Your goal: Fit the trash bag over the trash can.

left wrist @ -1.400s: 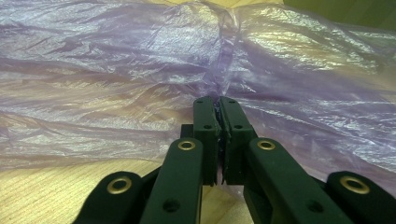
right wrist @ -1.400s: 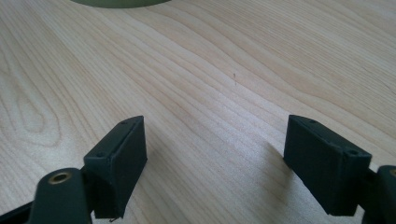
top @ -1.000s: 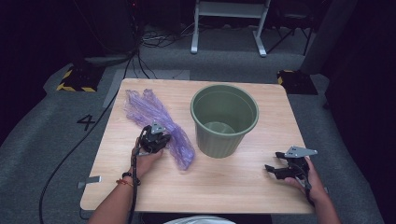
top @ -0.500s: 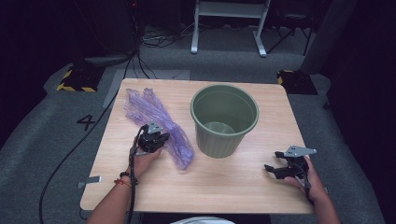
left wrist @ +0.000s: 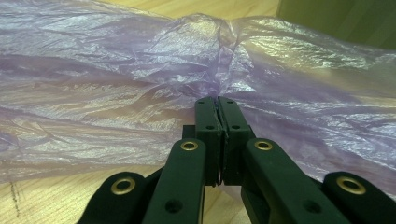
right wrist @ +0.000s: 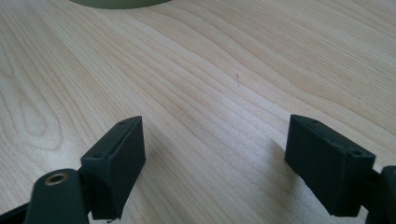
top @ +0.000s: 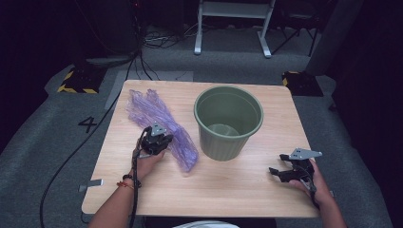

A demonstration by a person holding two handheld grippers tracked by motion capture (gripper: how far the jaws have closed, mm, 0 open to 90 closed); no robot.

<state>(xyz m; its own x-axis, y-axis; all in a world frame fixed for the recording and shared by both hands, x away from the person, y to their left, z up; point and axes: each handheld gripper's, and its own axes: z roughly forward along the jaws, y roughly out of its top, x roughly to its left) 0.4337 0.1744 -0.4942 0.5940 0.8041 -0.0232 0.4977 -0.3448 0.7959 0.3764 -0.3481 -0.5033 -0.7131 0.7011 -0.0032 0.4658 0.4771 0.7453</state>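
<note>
A crumpled purple plastic bag (top: 147,107) lies flat on the left half of the wooden table (top: 214,190), next to a green bucket (top: 223,145) that stands upright in the middle. My left gripper (top: 159,133) rests on the bag's near part. In the left gripper view it (left wrist: 218,100) is shut, with the purple film (left wrist: 116,70) gathered into a pinch at its tips. My right gripper (top: 279,164) sits low at the front right, clear of the bucket. Its jaws (right wrist: 219,158) stand wide open over bare wood (right wrist: 196,70), with the bucket's base (right wrist: 116,3) at the top edge.
The bucket is the one tall obstacle between my two hands. Grey carpet surrounds the table, with cables on the left floor, a white stand's legs (top: 233,28) at the back and yellow-black striped blocks (top: 76,80) near the far corners.
The left gripper has tipped slightly while staying on the bag. The bag, the bucket and the right gripper hold their places.
</note>
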